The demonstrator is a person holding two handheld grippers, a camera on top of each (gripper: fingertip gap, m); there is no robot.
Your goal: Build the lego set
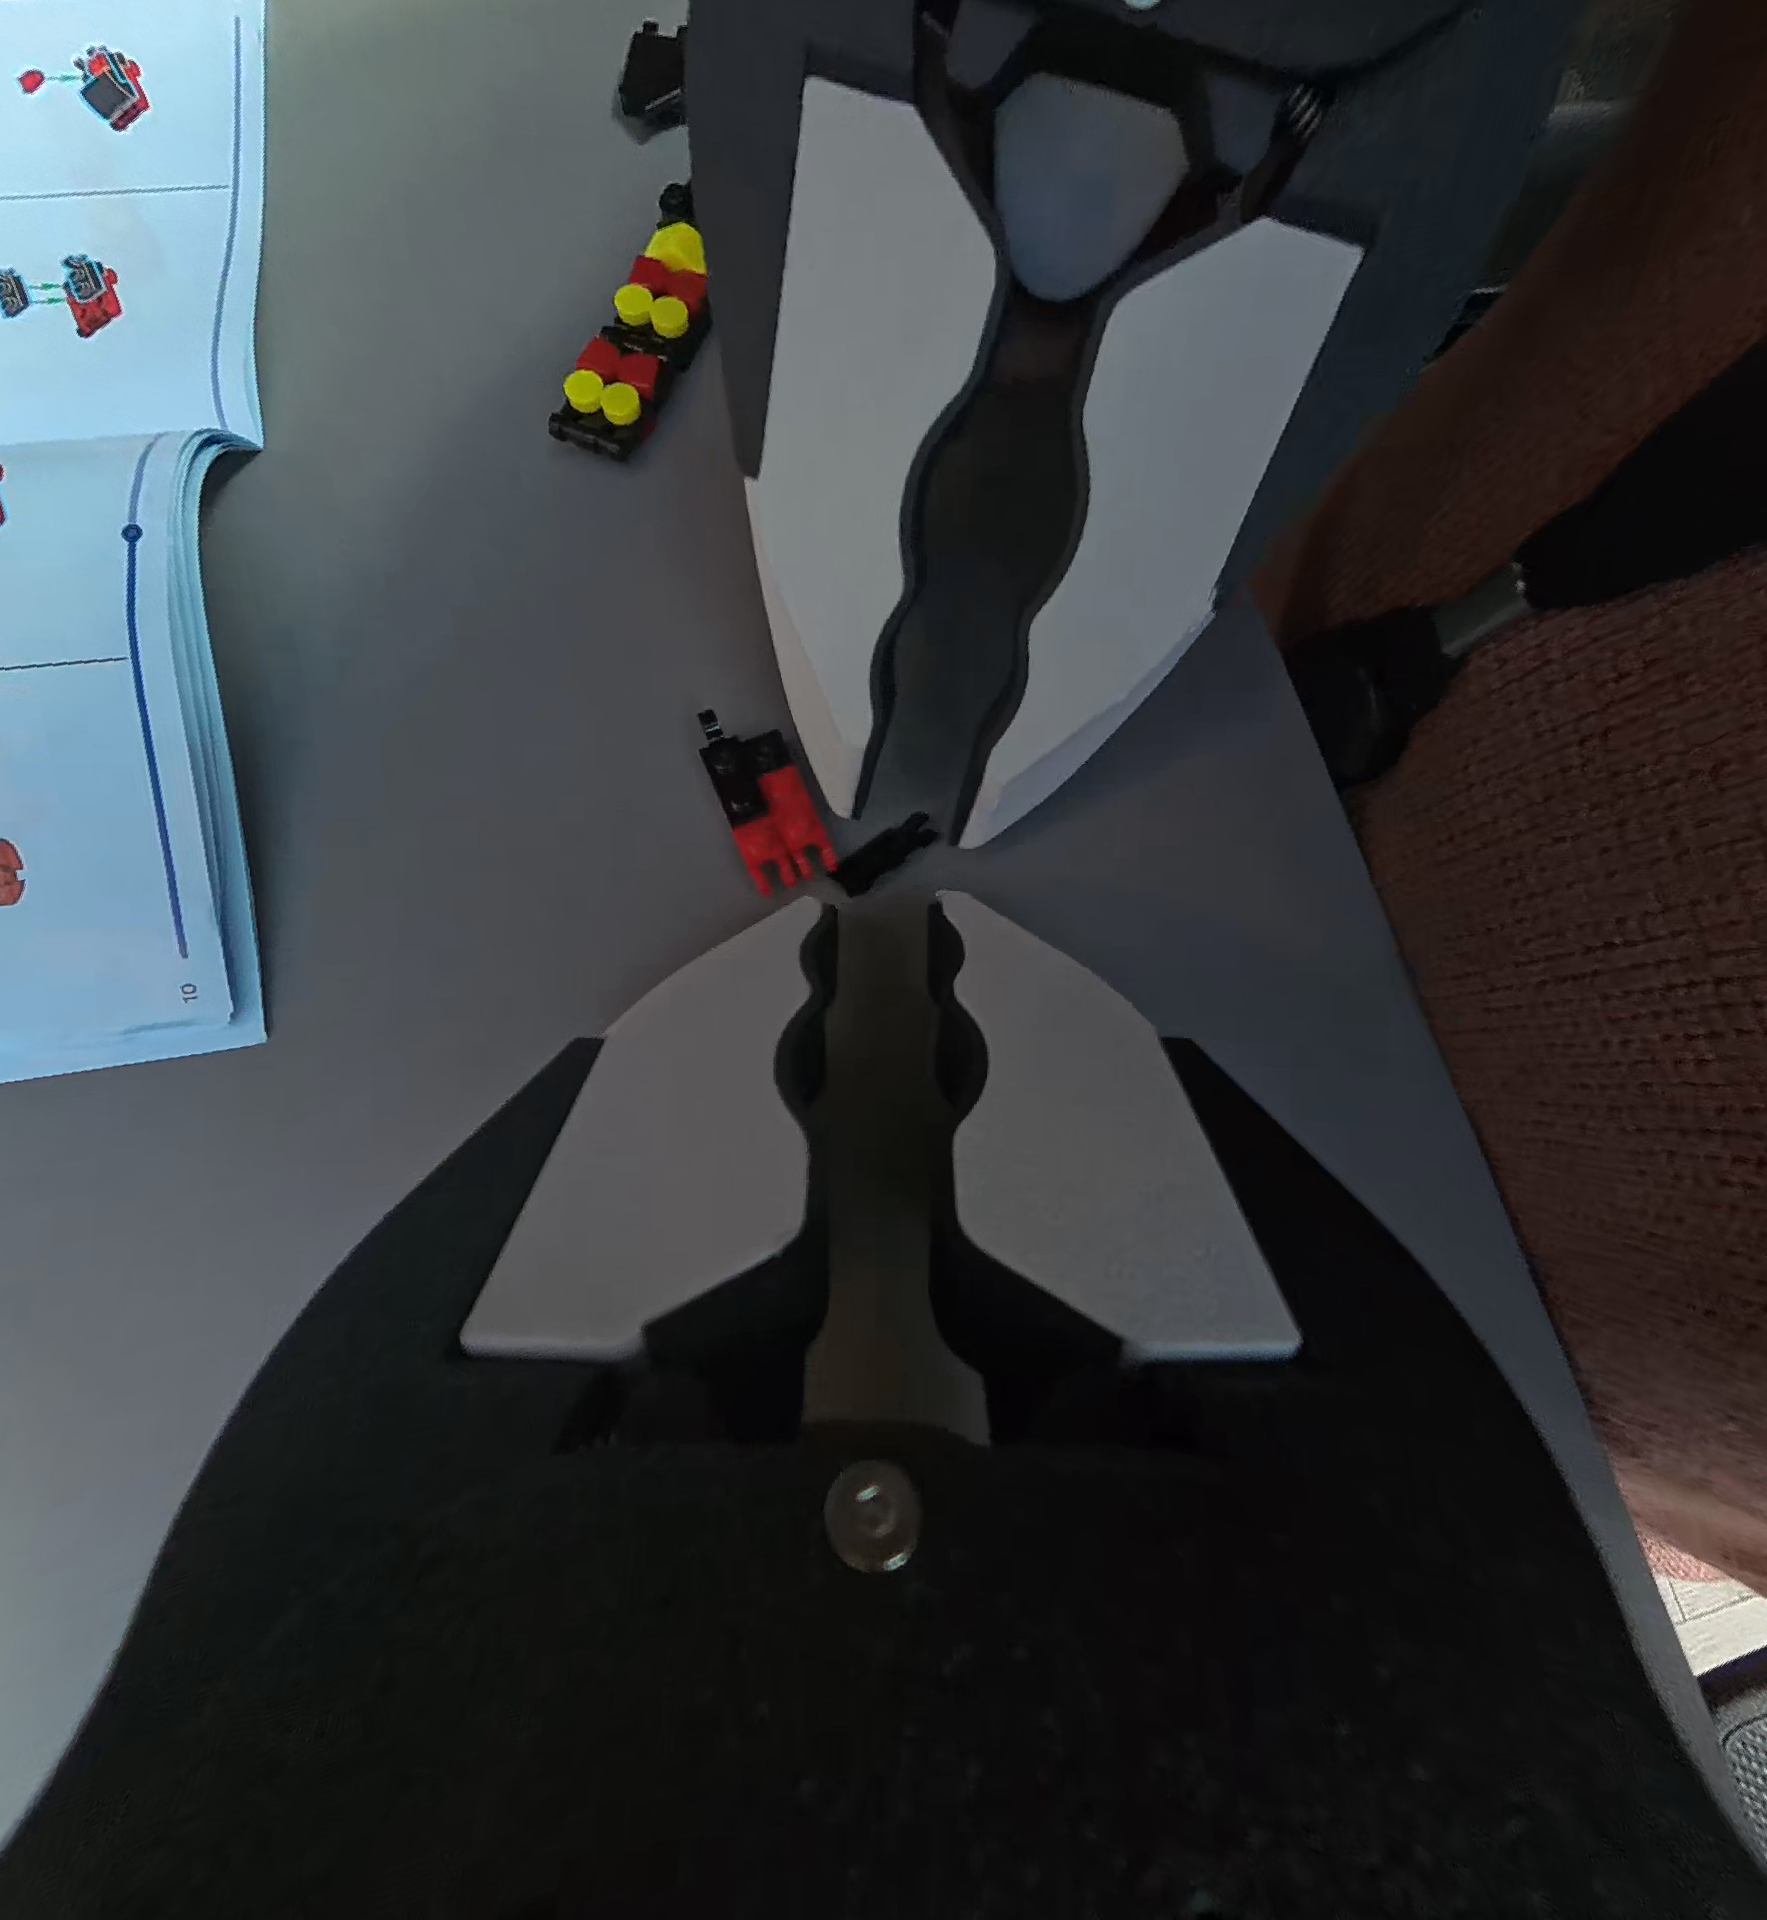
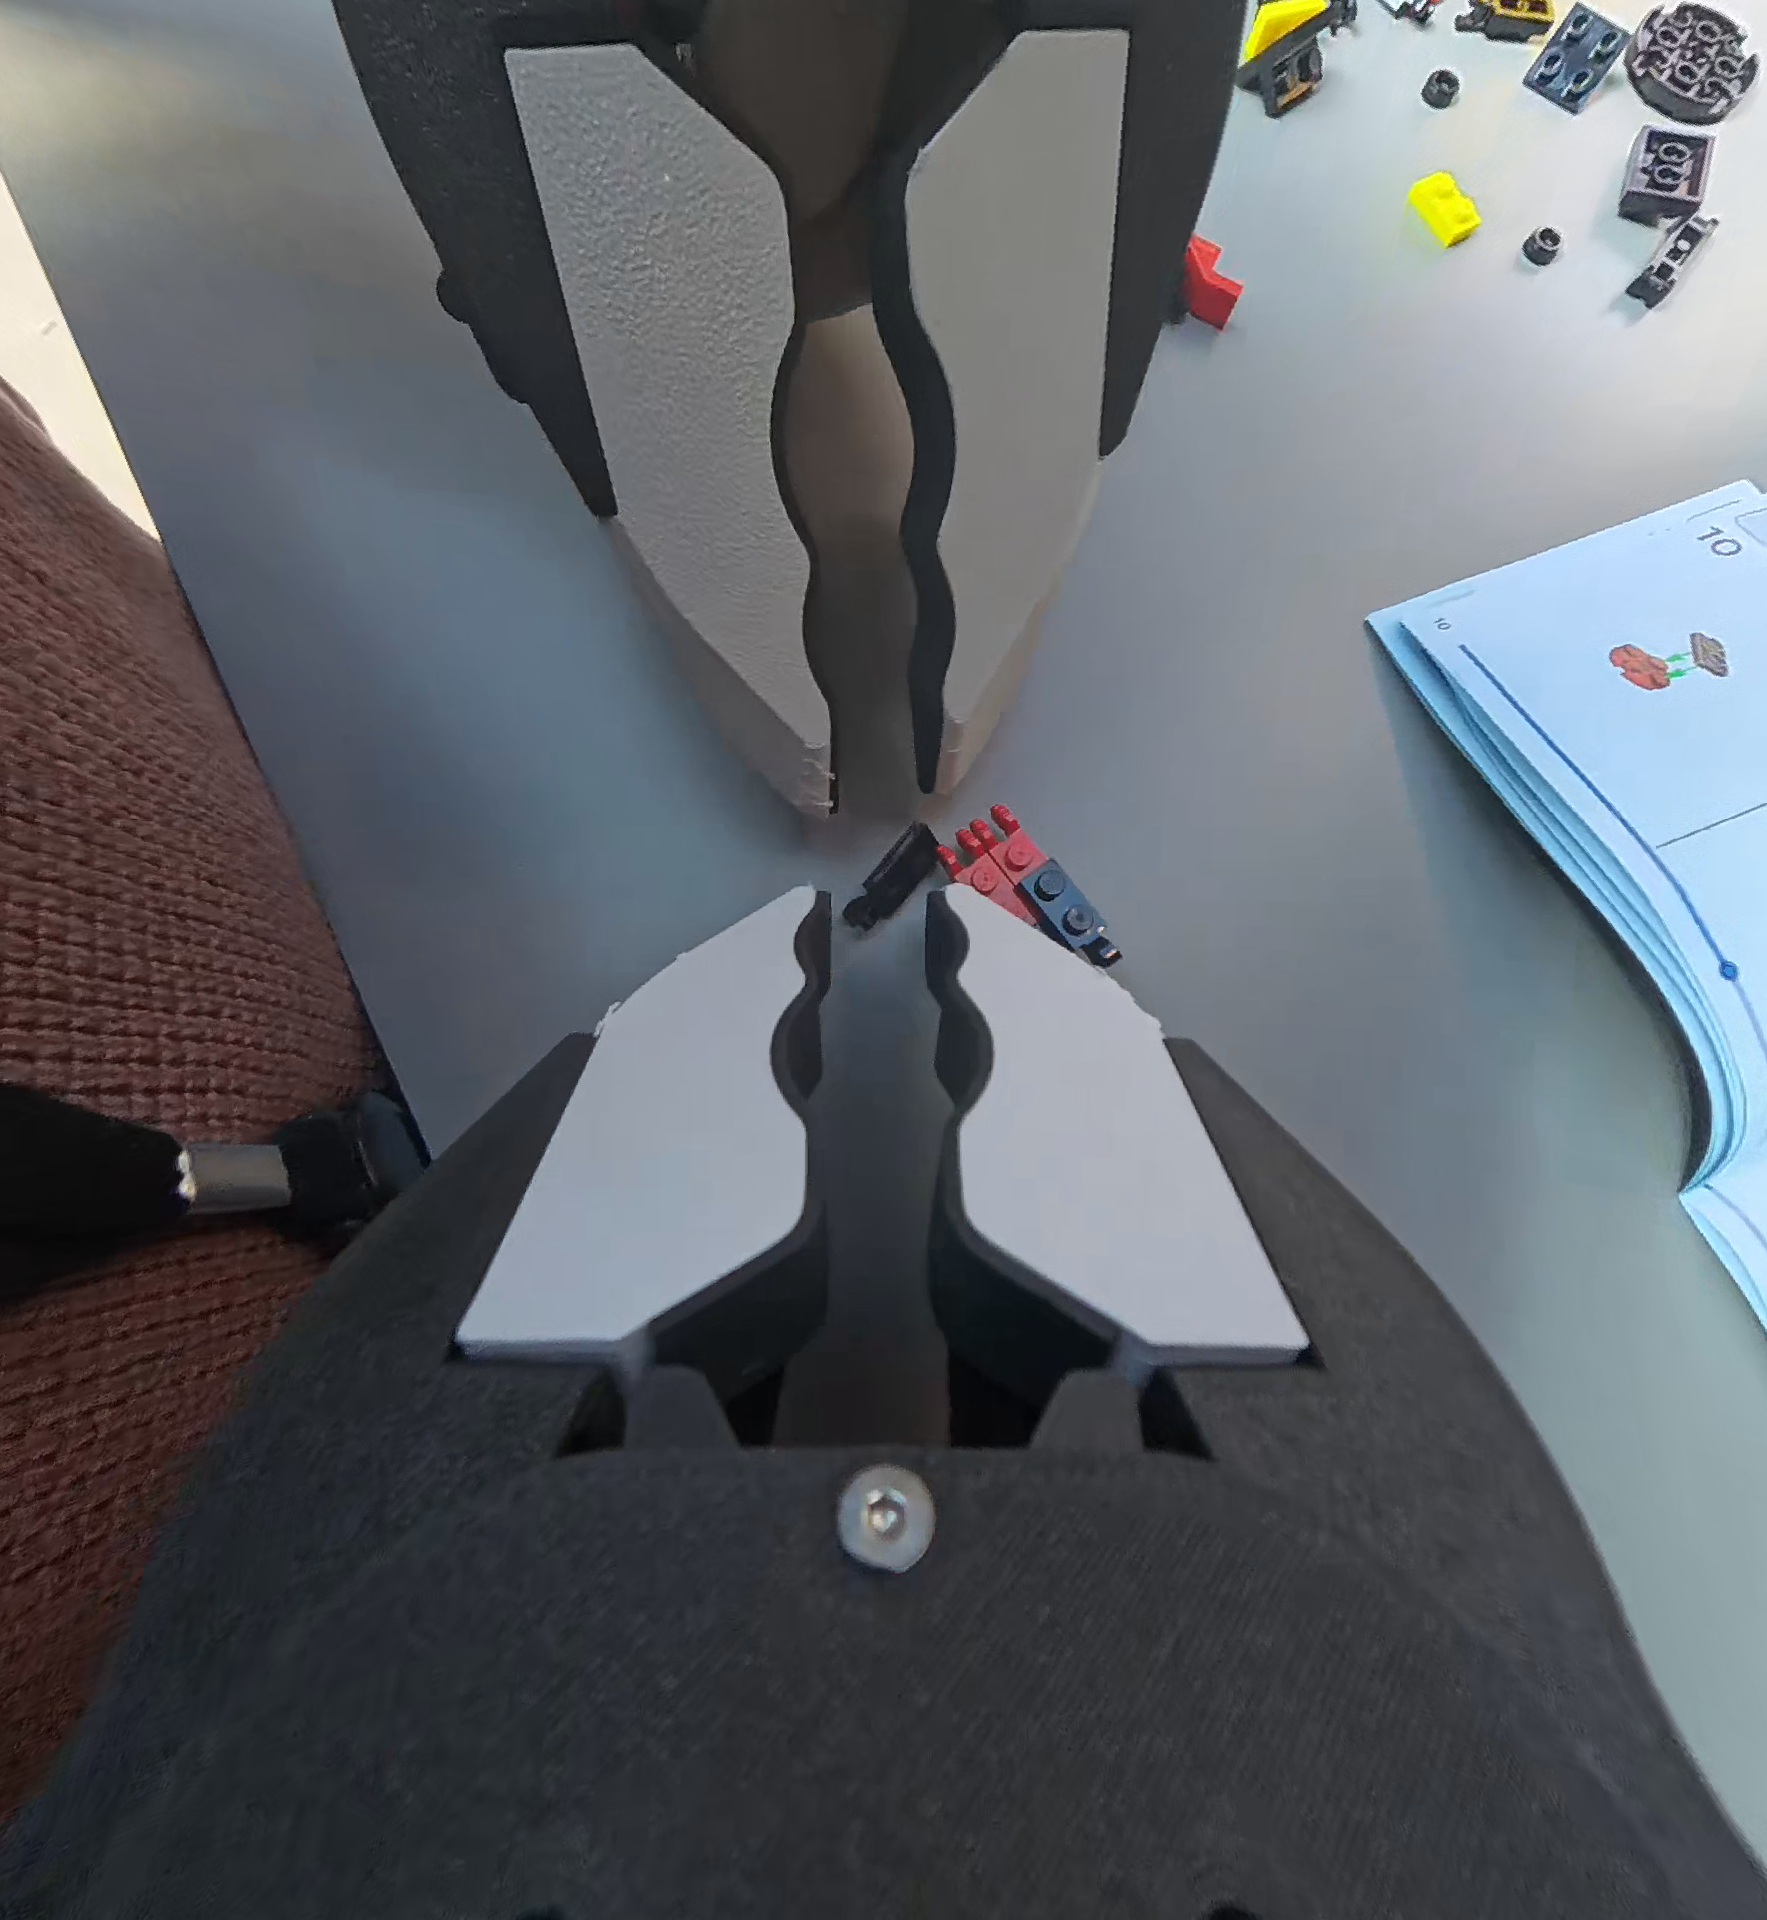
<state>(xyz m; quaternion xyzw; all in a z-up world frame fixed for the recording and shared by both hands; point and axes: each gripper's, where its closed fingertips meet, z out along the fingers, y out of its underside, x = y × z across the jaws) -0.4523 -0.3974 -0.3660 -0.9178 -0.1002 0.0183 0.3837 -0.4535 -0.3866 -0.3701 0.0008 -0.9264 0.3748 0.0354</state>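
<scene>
The left gripper point(image 1: 884, 902) and right gripper point(image 2: 877, 906) meet tip to tip, jaws slightly apart, empty — between them a small black clip piece point(image 2: 894, 875) lies on the grey table point(image 2: 1274, 831), just beside a red-and-black hinge assembly point(image 2: 1030, 883). Farther off — the instruction booklet point(image 2: 1627, 852) and loose bricks point(image 2: 1627, 135).

Left gripper point(image 1: 884, 902): fingers parted by a narrow gap, nothing between the tips, pointed down at the table.
Right gripper point(image 2: 874, 904): fingers likewise slightly apart, tips empty, angled down.
Relation: the two face each other tip to tip, very near, not touching.
</scene>
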